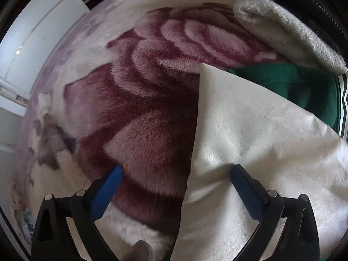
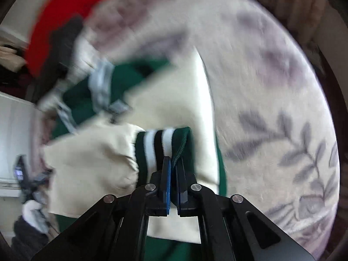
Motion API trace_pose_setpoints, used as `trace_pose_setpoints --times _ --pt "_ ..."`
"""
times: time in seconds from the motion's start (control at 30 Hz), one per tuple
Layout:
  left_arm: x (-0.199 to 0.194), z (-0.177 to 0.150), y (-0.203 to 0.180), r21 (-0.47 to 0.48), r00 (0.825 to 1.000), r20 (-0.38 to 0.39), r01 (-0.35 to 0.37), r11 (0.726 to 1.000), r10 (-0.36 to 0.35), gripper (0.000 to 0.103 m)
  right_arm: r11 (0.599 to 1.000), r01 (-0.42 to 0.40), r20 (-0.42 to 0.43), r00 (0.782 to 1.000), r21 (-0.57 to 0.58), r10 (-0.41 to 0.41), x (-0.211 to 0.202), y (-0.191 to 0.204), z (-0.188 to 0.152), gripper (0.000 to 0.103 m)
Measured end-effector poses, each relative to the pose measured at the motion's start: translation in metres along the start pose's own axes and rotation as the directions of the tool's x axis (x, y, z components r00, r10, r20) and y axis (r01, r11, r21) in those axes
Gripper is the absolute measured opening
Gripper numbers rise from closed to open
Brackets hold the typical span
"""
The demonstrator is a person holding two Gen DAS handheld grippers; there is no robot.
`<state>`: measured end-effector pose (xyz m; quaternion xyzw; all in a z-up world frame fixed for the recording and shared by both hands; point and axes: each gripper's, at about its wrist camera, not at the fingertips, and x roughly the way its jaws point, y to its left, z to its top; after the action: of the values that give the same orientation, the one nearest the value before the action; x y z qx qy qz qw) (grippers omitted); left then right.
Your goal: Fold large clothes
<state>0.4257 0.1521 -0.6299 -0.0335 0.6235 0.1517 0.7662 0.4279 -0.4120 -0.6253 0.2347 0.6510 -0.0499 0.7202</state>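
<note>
The garment is a green jacket with cream sleeves [image 2: 91, 165] and a striped green, white and black hem [image 2: 156, 145]. My right gripper [image 2: 173, 163] is shut on the striped hem by the zipper edge and holds it above the bed. In the left wrist view a cream sleeve [image 1: 250, 134] lies over the green body [image 1: 293, 87]. My left gripper [image 1: 174, 174] is open, its right finger over the sleeve's cream cloth and its left finger over the blanket.
A fluffy blanket with a large dark pink rose pattern [image 1: 141, 97] covers the bed. A grey fleece-lined black item [image 1: 289, 30] lies at the far right. A white cabinet [image 1: 32, 43] stands on the left. A red cloth [image 2: 65, 17] lies at the back.
</note>
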Motion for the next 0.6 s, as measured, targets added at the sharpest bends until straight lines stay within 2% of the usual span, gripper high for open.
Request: trace_pose_setpoints --times 0.03,0.07,0.1,0.13,0.17,0.23,0.3,0.4,0.5,0.57,0.6 --pt "0.0 0.001 0.003 -0.013 1.0 -0.012 0.02 1.0 -0.02 0.103 1.0 0.0 -0.067 0.998 0.012 0.0 0.014 -0.004 0.003 0.007" --pt "-0.004 0.001 0.006 -0.022 0.999 -0.016 0.032 0.999 -0.032 0.103 0.999 -0.031 -0.121 0.992 0.041 0.035 0.021 -0.01 0.006 0.012" --pt "-0.016 0.0 0.008 -0.017 0.999 0.007 0.037 0.999 -0.037 0.103 0.995 -0.071 -0.13 0.988 0.074 0.081 0.016 -0.015 0.007 0.015" --pt "-0.027 -0.002 0.01 -0.006 0.999 0.034 0.039 0.999 -0.039 0.103 0.989 -0.109 -0.117 0.986 0.105 0.121 0.003 -0.022 0.006 0.027" --pt "-0.043 -0.006 0.012 0.009 0.996 0.075 0.045 0.999 -0.046 0.103 0.984 -0.129 -0.103 0.984 0.126 0.143 -0.007 -0.029 0.004 0.047" --pt "-0.083 -0.02 0.011 0.046 0.983 0.168 0.07 0.997 -0.077 0.103 0.963 -0.177 -0.045 0.981 0.201 0.19 -0.042 -0.049 -0.002 0.066" --pt "-0.114 -0.037 0.007 0.071 0.968 0.223 0.104 0.992 -0.117 0.103 0.945 -0.191 -0.017 0.979 0.267 0.202 -0.066 -0.069 -0.005 0.068" --pt "-0.141 -0.06 -0.004 0.077 0.95 0.265 0.149 0.986 -0.164 0.103 0.929 -0.218 -0.043 0.969 0.3 0.242 -0.07 -0.089 0.01 0.068" --pt "-0.152 -0.078 -0.023 0.07 0.956 0.277 0.076 0.995 -0.092 0.103 0.925 -0.243 -0.046 0.962 0.291 0.268 -0.06 -0.102 0.035 0.068" --pt "-0.152 -0.095 -0.032 0.052 0.962 0.269 0.035 0.998 -0.048 0.103 0.904 -0.302 -0.048 0.942 0.302 0.331 -0.036 -0.11 0.068 0.068" --pt "-0.154 -0.109 -0.04 0.043 0.965 0.259 0.027 0.999 -0.037 0.103 0.885 -0.352 -0.061 0.92 0.304 0.386 -0.021 -0.112 0.084 0.068"
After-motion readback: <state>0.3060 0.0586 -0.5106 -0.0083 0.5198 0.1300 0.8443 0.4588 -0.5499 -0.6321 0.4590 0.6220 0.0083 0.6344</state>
